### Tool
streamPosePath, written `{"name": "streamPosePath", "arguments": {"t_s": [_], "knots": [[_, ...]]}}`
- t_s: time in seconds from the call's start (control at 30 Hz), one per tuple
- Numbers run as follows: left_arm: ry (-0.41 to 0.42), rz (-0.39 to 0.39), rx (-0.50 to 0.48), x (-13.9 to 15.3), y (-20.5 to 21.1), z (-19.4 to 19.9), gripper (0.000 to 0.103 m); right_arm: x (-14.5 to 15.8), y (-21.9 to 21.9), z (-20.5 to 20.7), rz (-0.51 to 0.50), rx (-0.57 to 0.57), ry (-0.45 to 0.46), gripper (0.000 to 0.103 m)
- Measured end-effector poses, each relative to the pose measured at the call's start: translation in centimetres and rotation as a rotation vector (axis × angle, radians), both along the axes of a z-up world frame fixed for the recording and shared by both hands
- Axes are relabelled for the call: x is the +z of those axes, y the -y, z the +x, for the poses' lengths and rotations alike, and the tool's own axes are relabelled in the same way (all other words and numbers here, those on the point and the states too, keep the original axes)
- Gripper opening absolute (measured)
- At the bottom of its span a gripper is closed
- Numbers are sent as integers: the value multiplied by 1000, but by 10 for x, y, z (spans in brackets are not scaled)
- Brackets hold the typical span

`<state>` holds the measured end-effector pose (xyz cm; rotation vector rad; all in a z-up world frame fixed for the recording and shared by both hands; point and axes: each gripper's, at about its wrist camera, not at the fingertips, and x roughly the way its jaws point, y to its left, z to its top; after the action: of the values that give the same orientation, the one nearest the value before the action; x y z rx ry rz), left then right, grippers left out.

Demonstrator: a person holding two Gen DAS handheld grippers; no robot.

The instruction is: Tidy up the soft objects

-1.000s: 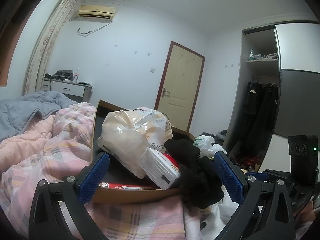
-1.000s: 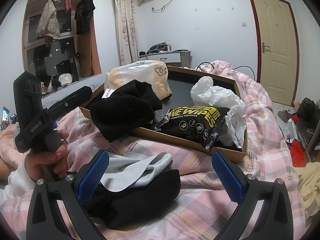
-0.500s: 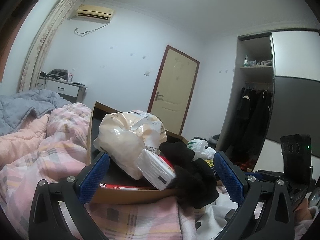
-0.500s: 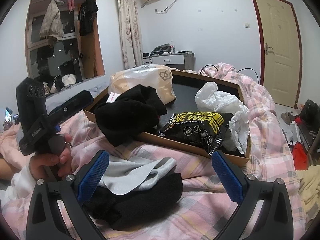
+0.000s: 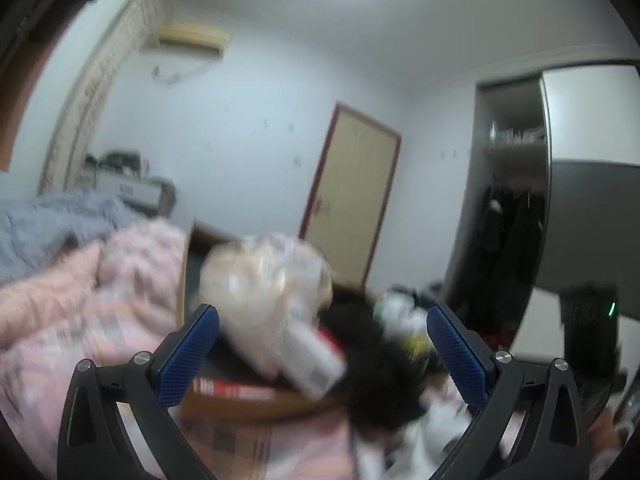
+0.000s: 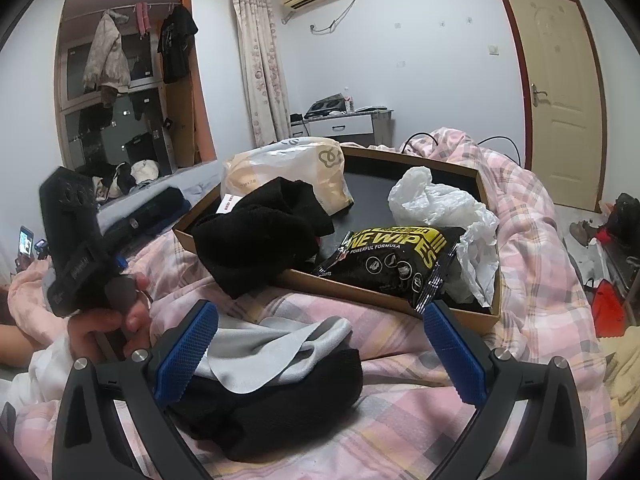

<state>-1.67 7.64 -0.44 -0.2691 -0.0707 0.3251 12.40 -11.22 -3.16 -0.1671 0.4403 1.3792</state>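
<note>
Hovering wide open and empty, the right claw is held just above a grey cloth lying on a black garment on the pink plaid bed. The left claw, also spread wide with nothing gripped, is seen in a blurred view facing the cardboard tray, over whose near rim a black sweater is draped. Only the top layer may be pinched, or quilt fabric snagged, if the close is shallow.
</note>
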Motion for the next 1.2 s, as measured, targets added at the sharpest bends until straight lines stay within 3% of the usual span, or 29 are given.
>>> {"name": "streamPosePath", "arguments": {"t_s": [0.13,0.27,0.33,0.43,0.63,0.97,1.2], "knots": [[134,75,-81,60,28,-8,103,-1,2,5,12,11,-29,102],[179,175,-88,117,54,2,103,-4,1,8,12,14,-46,102],[207,183,-88,138,58,9,103,-4,2,8,16,15,-48,102],[209,133,-83,160,55,29,103,-4,2,8,17,18,-44,102],[154,62,-175,166,55,75,103,-7,4,11,18,19,-51,102],[92,20,-151,161,62,139,103,-15,-6,9,-40,14,-18,102],[25,122,-161,165,78,152,103,-19,-6,7,-51,23,-15,102]]}}
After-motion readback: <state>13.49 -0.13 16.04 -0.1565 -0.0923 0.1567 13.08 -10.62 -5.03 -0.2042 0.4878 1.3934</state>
